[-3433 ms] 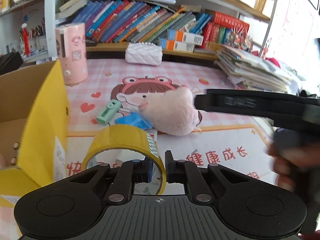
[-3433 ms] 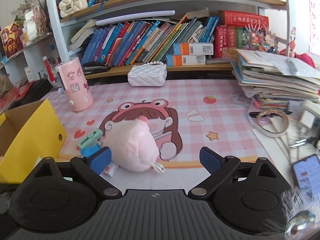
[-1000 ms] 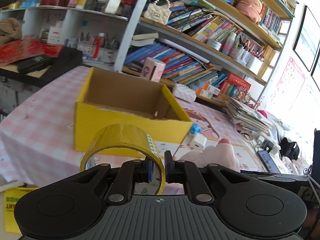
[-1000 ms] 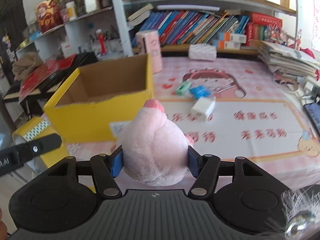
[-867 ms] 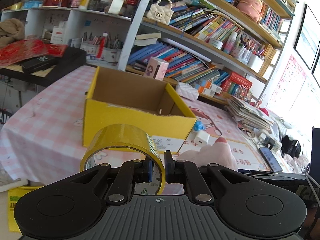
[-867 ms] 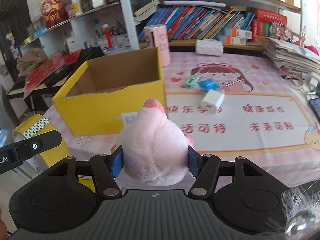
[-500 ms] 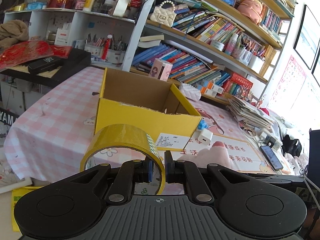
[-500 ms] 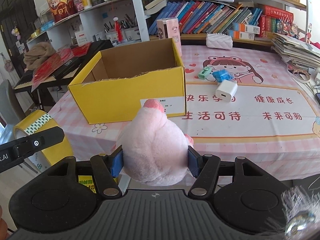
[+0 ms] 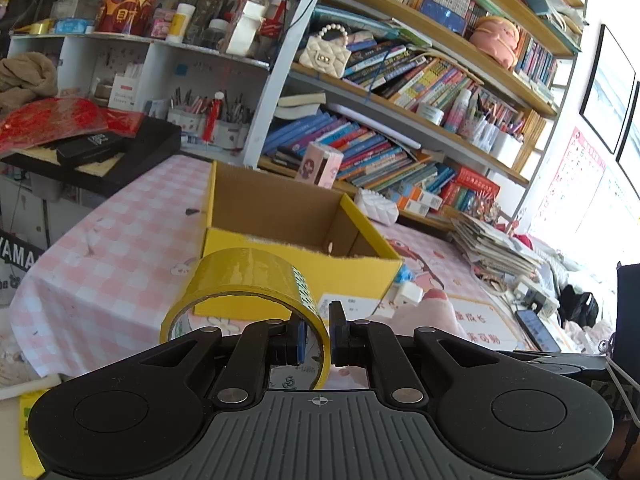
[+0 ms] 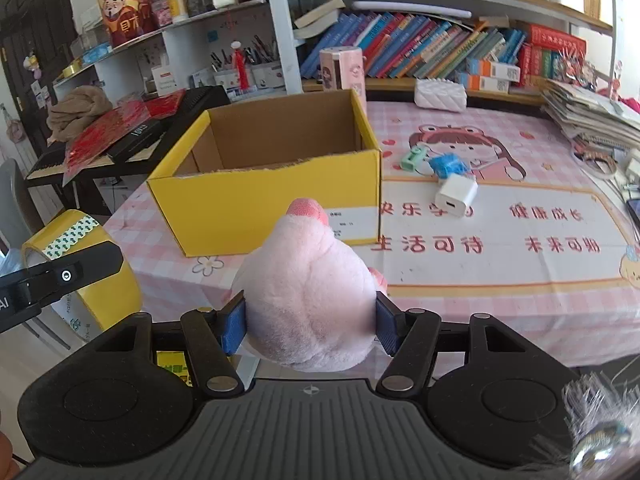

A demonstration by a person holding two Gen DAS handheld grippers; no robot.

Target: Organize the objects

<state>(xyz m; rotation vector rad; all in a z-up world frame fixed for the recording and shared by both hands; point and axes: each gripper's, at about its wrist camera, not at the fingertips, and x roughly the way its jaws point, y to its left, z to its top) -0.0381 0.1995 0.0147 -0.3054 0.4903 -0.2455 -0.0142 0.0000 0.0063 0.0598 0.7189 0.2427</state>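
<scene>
Both grippers grip: the left [image 9: 318, 334] pinches a tape roll's [image 9: 240, 276] wall, the right [image 10: 310, 326] clamps a plush [image 10: 308, 300], near a box [image 10: 264, 196].

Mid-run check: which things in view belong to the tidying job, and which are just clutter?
In play:
- yellow tape roll, clamped in left gripper
- pink plush toy, clamped in right gripper
- yellow box, open
- white charger, blue item, green item on the mat

Lying about:
- bookshelf books
- white quilted purse
- paper stack
</scene>
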